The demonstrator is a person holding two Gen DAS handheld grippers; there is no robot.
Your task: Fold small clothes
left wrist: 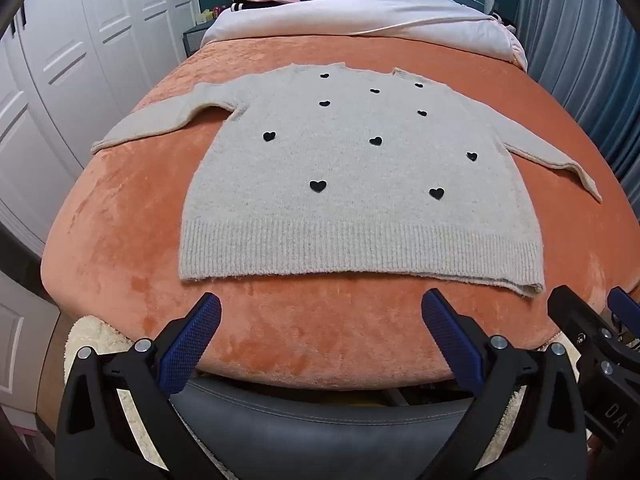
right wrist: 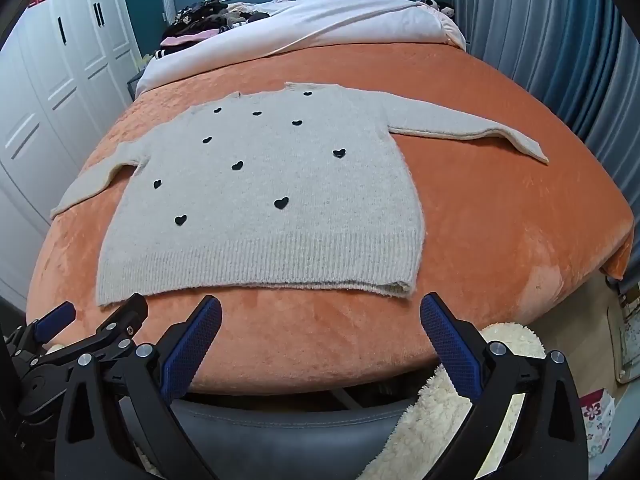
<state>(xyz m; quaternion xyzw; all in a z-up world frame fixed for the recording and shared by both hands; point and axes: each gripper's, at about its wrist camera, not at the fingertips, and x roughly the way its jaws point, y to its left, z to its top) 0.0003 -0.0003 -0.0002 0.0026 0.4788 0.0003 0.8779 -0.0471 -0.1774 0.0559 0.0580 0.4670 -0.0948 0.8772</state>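
A pale grey sweater (left wrist: 360,168) dotted with black hearts (left wrist: 318,186) lies on an orange blanket (left wrist: 120,216).

Bed under orange blanket (left wrist: 120,240), grey heart-dotted sweater (left wrist: 352,184) flat on it, white duvet (left wrist: 360,12) behind

Both wrist views look steeply down from the bed's (left wrist: 120,216) foot, side by side, sharing the sweater (left wrist: 352,184).

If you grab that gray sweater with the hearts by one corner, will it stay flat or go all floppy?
Probably floppy: the sweater is soft fuzzy knit lying limp on the orange blanket, so its sleeves would likely dangle. Its fluffy surface probably won't slip from the pads.
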